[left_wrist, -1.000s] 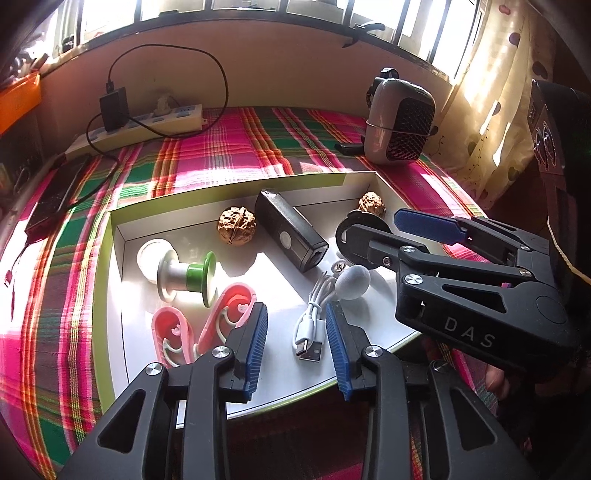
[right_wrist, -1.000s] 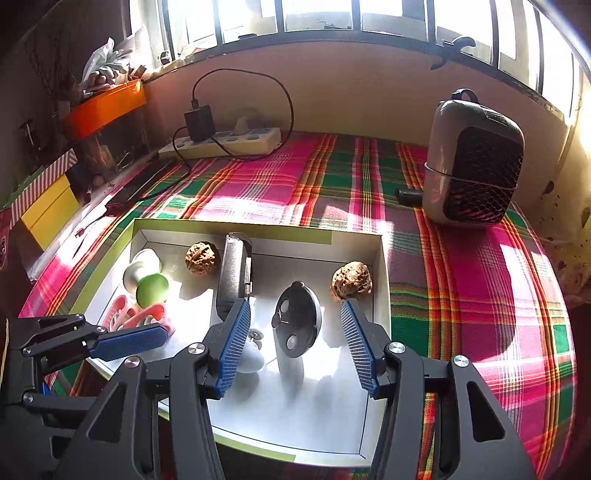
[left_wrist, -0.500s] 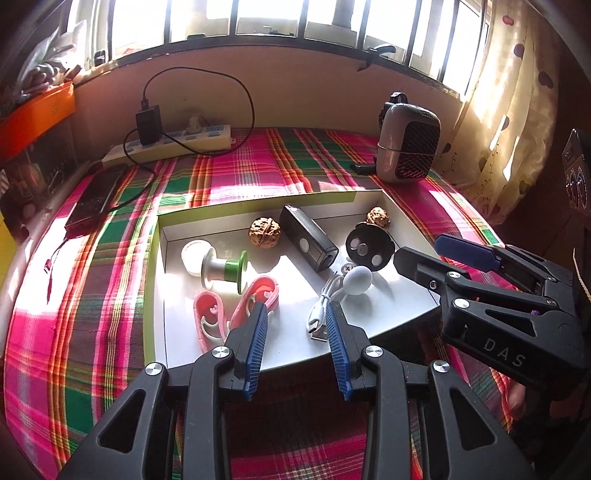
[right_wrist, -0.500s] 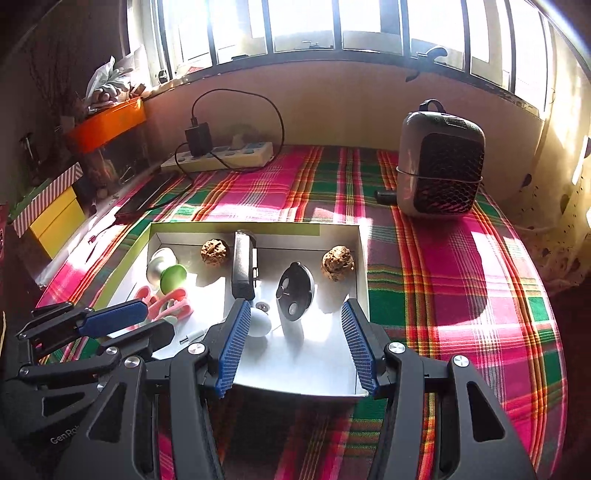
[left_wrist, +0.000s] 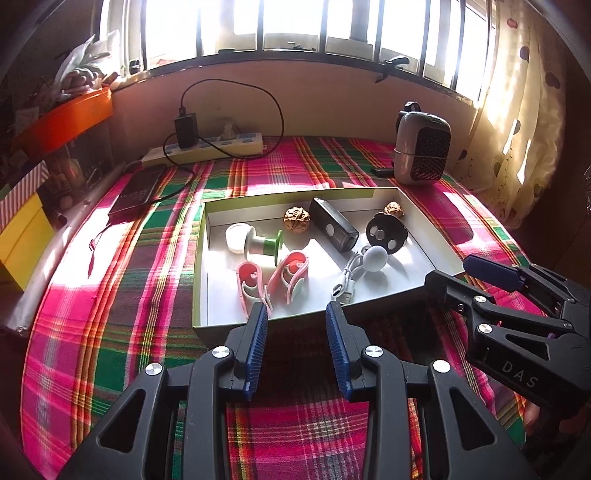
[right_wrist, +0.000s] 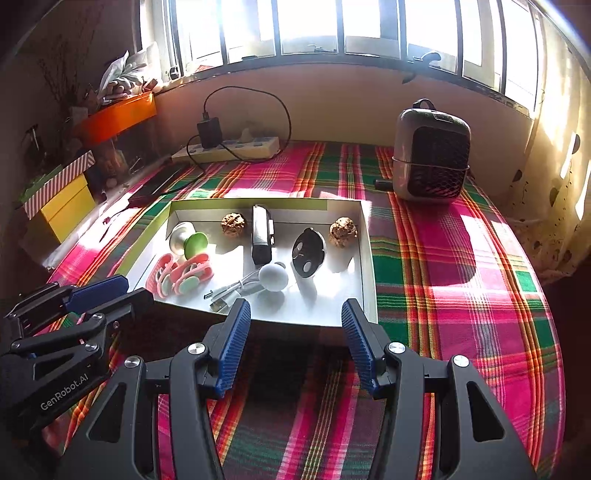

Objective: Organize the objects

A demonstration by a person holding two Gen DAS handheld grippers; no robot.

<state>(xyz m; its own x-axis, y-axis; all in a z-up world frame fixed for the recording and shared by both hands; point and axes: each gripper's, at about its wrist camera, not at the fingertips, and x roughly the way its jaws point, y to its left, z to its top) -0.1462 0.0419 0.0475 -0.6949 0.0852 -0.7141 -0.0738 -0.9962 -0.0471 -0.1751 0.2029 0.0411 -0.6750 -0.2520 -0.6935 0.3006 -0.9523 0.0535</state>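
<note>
Ahead of both grippers, box (left_wrist: 417,208) holds all items. Left gripper (left_wrist: 295,314) and right gripper (right_wrist: 295,314) spread, empty. Cable (left_wrist: 345,278) just beyond left jaws, long axis toward them; left nearer.

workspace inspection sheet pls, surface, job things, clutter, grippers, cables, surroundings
surface: plaid cloth covers it.
job's things: open box holds two walnuts, a black oblong gadget, a round black piece, a white knob, pink clips and a green-ended spool.
clutter: heater, phone, power strip.
grippers: left gripper and right gripper open, empty, short of the box.
cables: charger lead; white cable in box.
surroundings: barred window, curtain, orange bin.
</note>
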